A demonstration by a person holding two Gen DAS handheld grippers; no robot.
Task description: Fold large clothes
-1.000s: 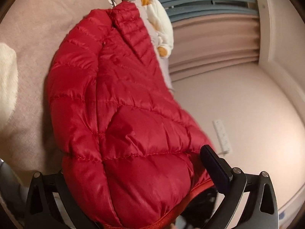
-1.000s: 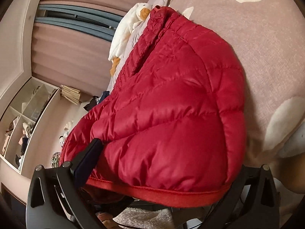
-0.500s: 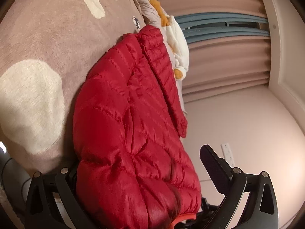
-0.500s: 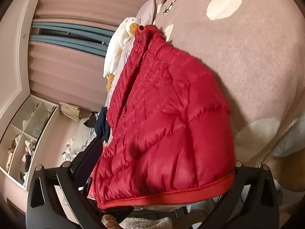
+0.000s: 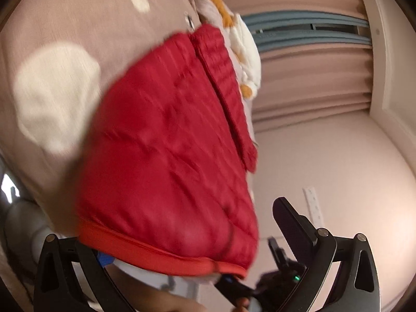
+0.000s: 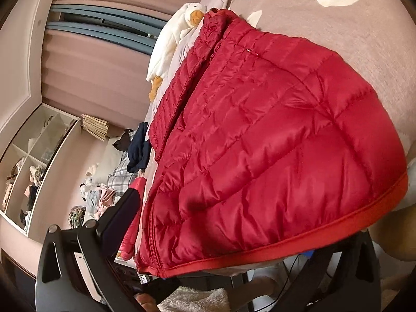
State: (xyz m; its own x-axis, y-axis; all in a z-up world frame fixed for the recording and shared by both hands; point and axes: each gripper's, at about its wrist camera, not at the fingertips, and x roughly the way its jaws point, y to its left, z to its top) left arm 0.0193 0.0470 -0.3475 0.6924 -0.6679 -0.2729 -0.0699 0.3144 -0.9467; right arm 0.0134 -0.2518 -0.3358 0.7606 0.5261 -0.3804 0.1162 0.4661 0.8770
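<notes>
Left gripper (image 5: 187,254): jaws standing wide, hem lying between, grip uncertain through blur. Right gripper (image 6: 247,236): likewise spread. Red puffer jacket (image 6: 273,143): lying ahead on spotted bedspread (image 6: 338,26). Plush duck (image 6: 171,39): resting beyond collar.

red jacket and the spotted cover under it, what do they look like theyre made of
The red jacket looks like thin, glossy synthetic shell, probably nylon or polyester, over puffy fill: stitched quilting lines, soft bulges and sheen on the creases. Its hem is a flatter, matte orange-red binding. The spotted cover looks like matte woven or brushed fabric, with a faint grain and no shine; the exact fibre cannot be told.
</notes>
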